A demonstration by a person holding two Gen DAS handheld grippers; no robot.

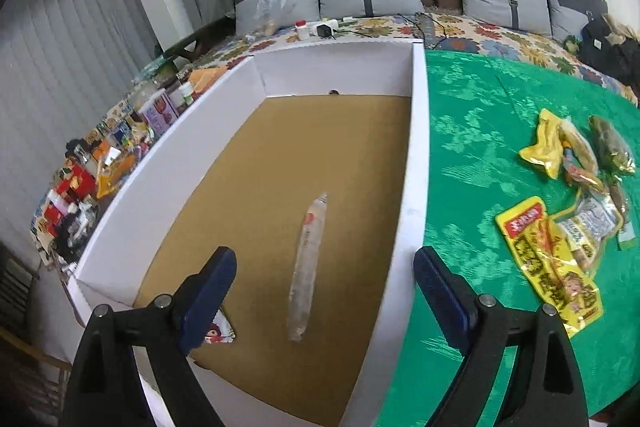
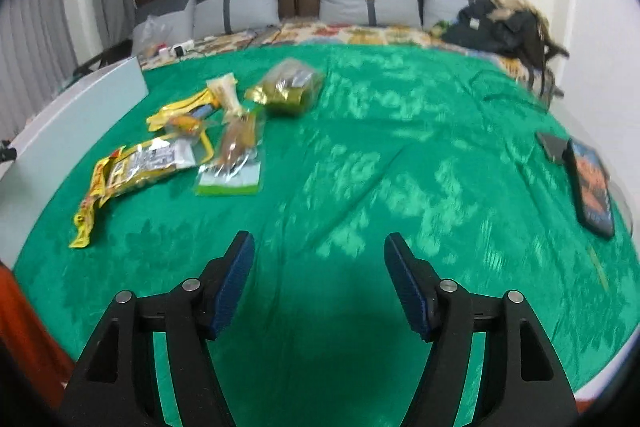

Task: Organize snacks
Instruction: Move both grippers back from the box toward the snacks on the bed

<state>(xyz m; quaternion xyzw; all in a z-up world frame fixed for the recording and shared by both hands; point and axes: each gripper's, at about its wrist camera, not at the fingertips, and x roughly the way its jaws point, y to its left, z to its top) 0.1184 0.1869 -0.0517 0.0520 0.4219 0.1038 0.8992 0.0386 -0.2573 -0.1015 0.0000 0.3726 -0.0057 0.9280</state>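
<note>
A white cardboard box (image 1: pixel 416 131) with a brown floor lies on the bed. Inside it lie a long clear snack tube (image 1: pixel 308 267) and a small packet with a cartoon face (image 1: pixel 219 334). My left gripper (image 1: pixel 324 287) hovers open over the box's near end, nothing between its pads. On the green cloth (image 2: pixel 380 155) sits a heap of snack packets: a yellow pouch (image 2: pixel 132 167), a green-edged packet (image 2: pixel 236 163), a gold-green bag (image 2: pixel 288 87). My right gripper (image 2: pixel 320 275) stands open above bare cloth, empty. The yellow pouch (image 1: pixel 548 263) also shows right of the box.
A dark packet (image 2: pixel 592 183) and a grey card (image 2: pixel 552 147) lie at the cloth's right edge. Grey pillows (image 2: pixel 368 3) and a dark bag (image 2: pixel 504 23) are at the headboard. Bottles and boxes (image 1: pixel 96 167) crowd the strip left of the box.
</note>
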